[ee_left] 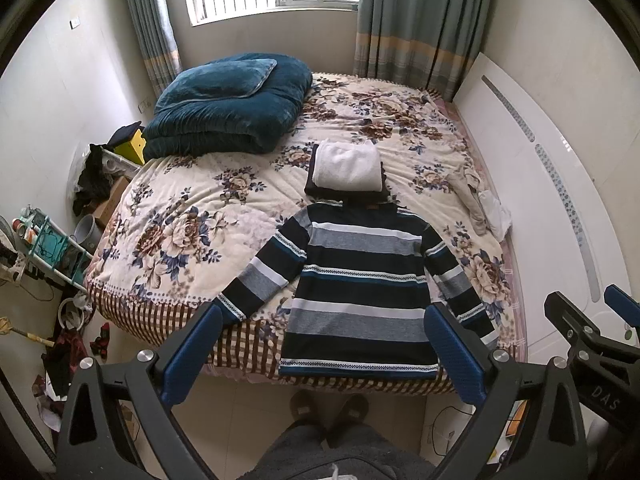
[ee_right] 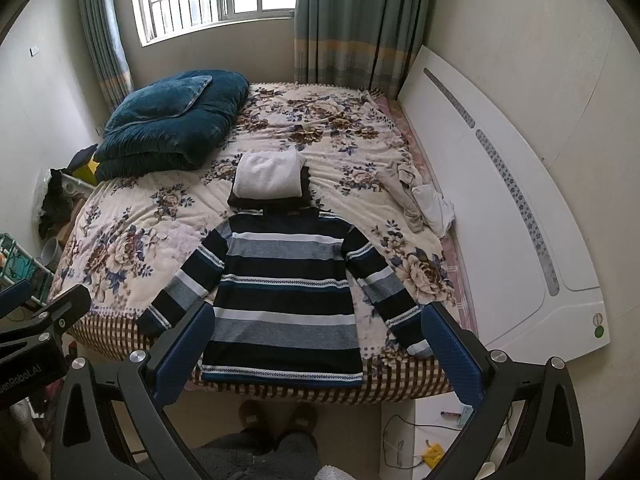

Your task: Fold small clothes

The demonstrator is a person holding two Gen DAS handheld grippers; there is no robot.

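A navy, grey and white striped sweater lies flat on the bed, hem toward me, both sleeves spread out; it also shows in the right wrist view. Behind its collar sits a stack of folded clothes, a white one on a dark one; the stack also shows in the right wrist view. My left gripper is open and empty, held above the bed's near edge over the hem. My right gripper is open and empty, at the same height to the right.
The floral bedspread covers the bed. A folded teal duvet lies at the far left corner. Loose pale clothes lie by the white headboard on the right. Clutter and a rack stand on the floor at left.
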